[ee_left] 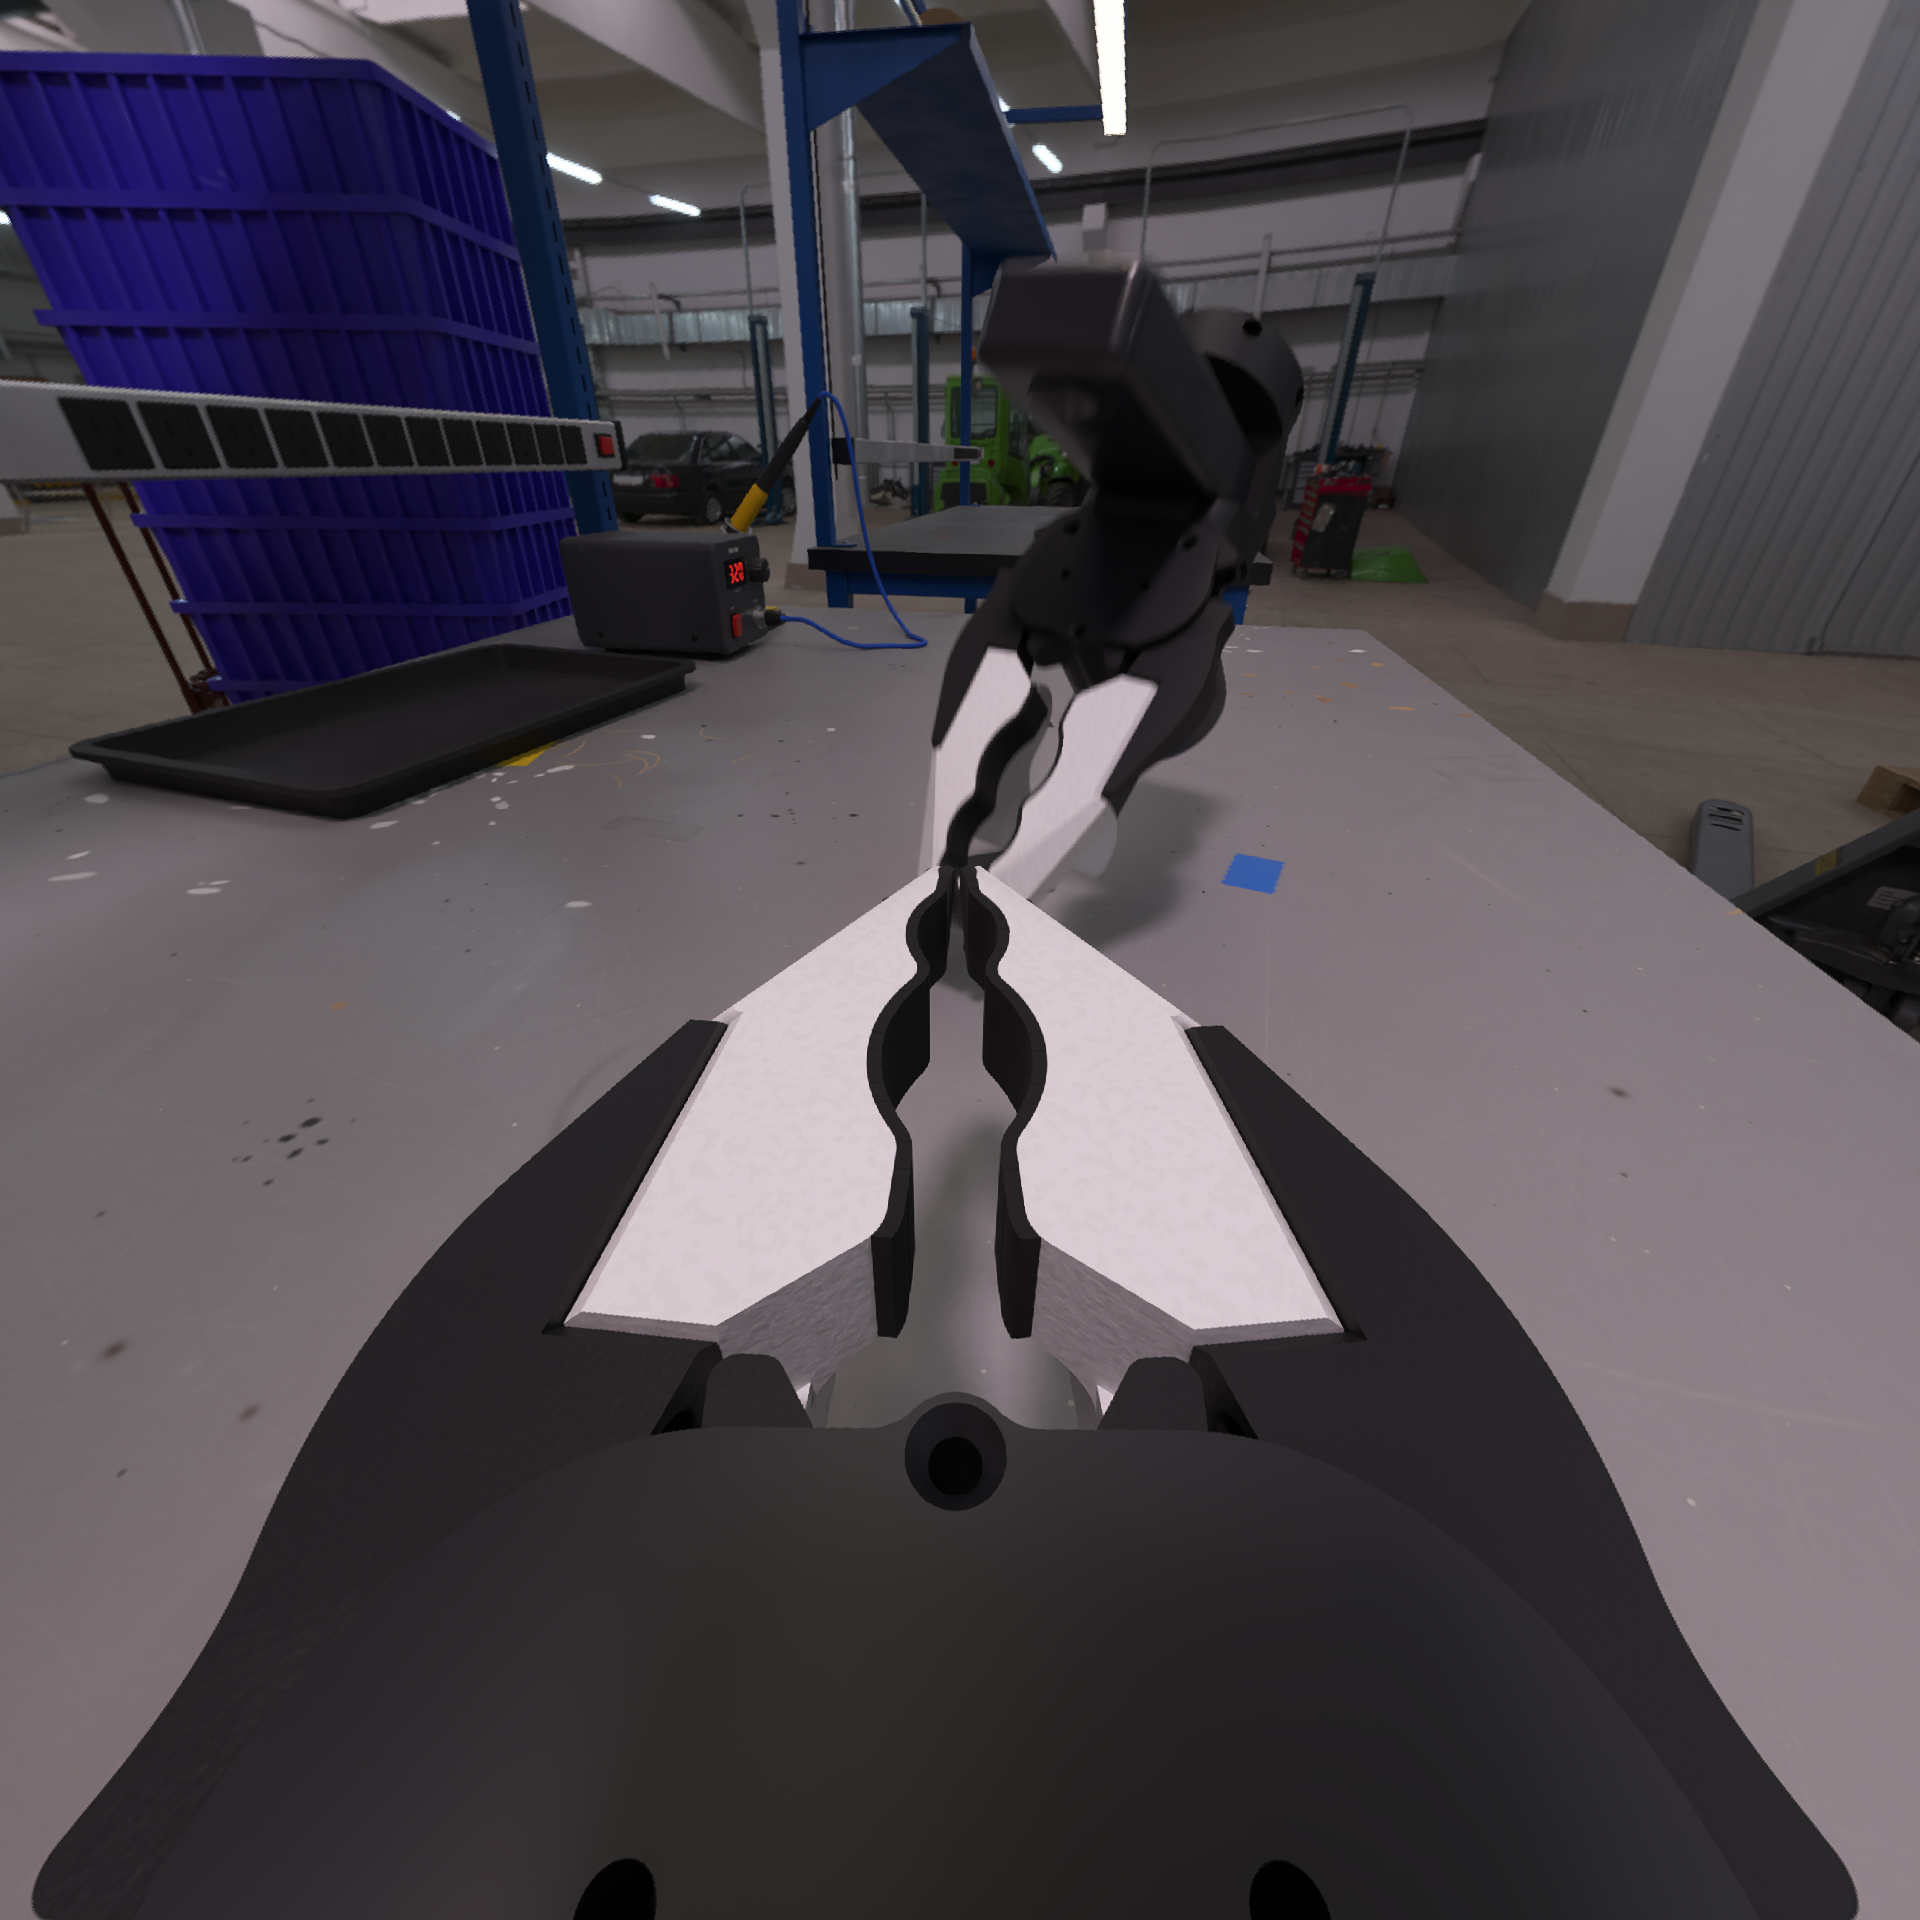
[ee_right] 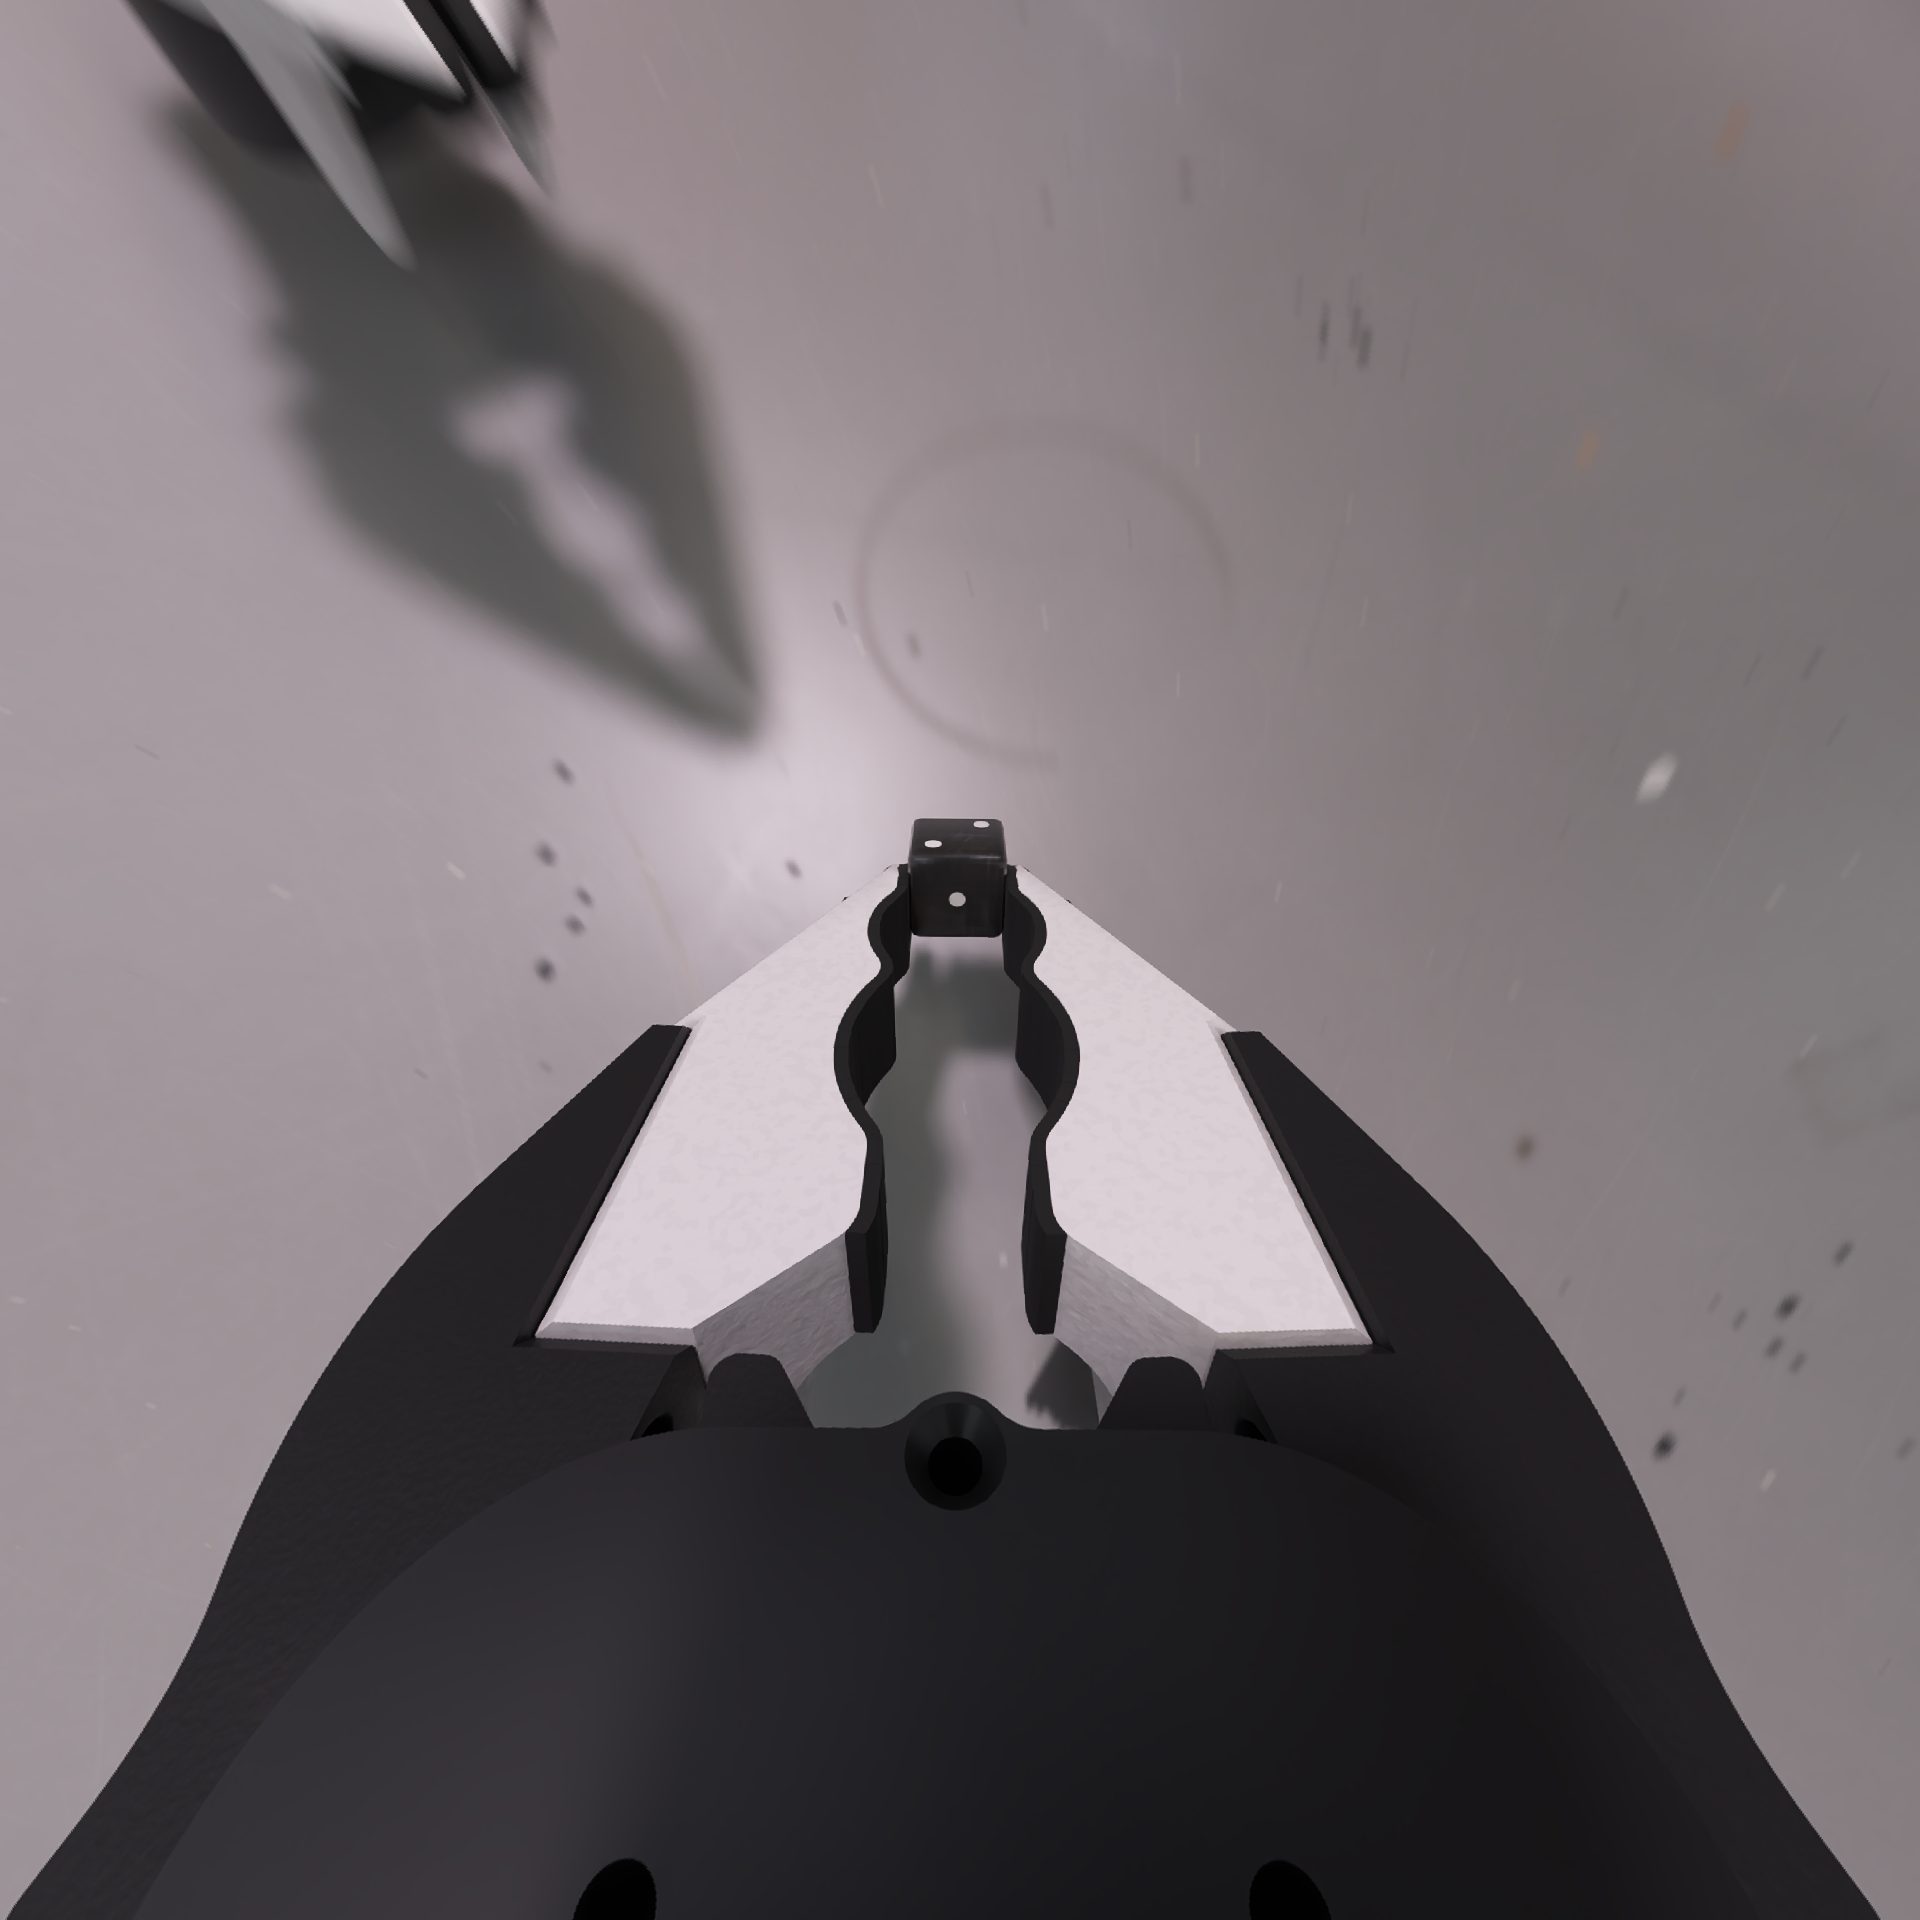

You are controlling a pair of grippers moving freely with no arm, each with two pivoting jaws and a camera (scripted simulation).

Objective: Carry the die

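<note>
A small black die (ee_right: 958, 875) with white pips sits pinched between the tips of my right gripper (ee_right: 958, 883), held above the grey table (ee_right: 1351, 520). My left gripper (ee_left: 958, 881) is shut and empty, low over the table. In the left wrist view the right gripper (ee_left: 961, 847) shows just ahead, tilted down and blurred, its tips close to mine; the die is not visible there. In the right wrist view the left gripper's fingertips (ee_right: 384, 208) show blurred at the top left, with their shadow on the table.
A black tray (ee_left: 395, 727) lies at the far left of the table (ee_left: 1455, 1143). Behind it stand blue crates (ee_left: 270, 343), a power strip (ee_left: 312, 431) and a soldering station (ee_left: 670, 592). A blue tape patch (ee_left: 1252, 873) marks the table at right. The table's right edge (ee_left: 1662, 862) drops to the floor.
</note>
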